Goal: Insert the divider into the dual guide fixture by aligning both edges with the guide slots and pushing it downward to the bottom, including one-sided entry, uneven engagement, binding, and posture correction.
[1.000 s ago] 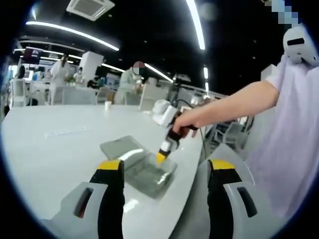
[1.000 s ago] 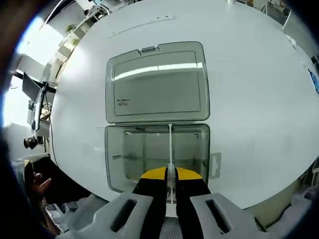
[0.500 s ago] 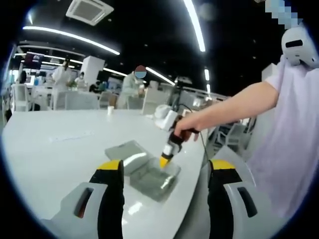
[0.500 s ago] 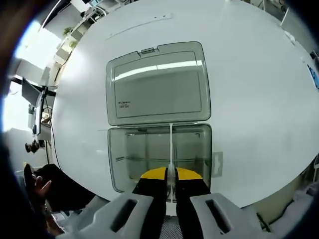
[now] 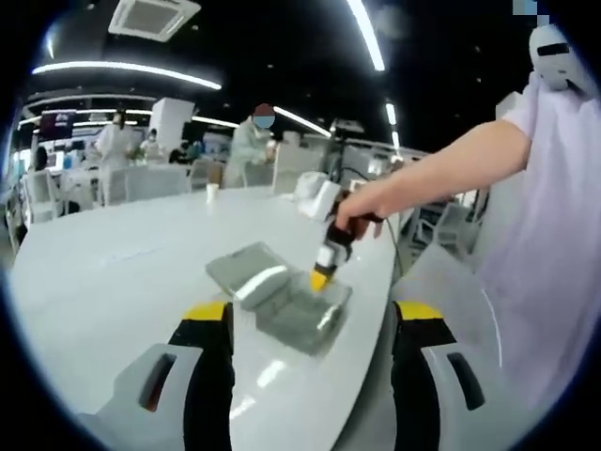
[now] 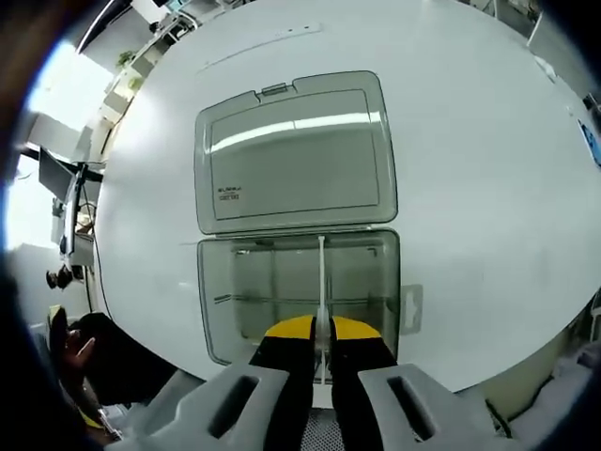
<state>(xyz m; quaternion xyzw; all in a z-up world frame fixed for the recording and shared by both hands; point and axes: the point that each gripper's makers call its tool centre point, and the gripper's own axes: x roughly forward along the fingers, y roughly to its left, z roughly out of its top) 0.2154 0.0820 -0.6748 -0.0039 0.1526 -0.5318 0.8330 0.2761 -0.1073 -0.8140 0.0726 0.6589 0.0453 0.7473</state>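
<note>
White desk (image 6: 488, 169) under you gives a plain backdrop, so read the alignment off it. Your right tool (image 6: 321, 331) is clenched on the top edge of the thin white divider (image 6: 321, 282), which stands on edge inside the clear box (image 6: 299, 299) and runs from the tool toward the far wall, roughly at the box's middle. From the right gripper view you cannot tell whether both ends sit in their slots or how deep the divider has gone, so treat it as partly seated. Press straight down, and keep the divider square to the far wall: if the near end drops while the far end stays high, ease off, level it, then push again instead of forcing it. A thin sheet like this will likely bow if you lean on it while it binds. The box's open lid (image 6: 293, 152) lies flat on the desk just beyond, hinged to the far wall, and is out of your way. In the left gripper view, your left tool (image 5: 310, 324) hangs spread and holding nothing, well back from the box (image 5: 302, 315), with the right tool (image 5: 324, 272) and your hand (image 5: 362, 209) above it; bringing the left tool in to steady the box's rim would probably help if the box shifts under the push.
</note>
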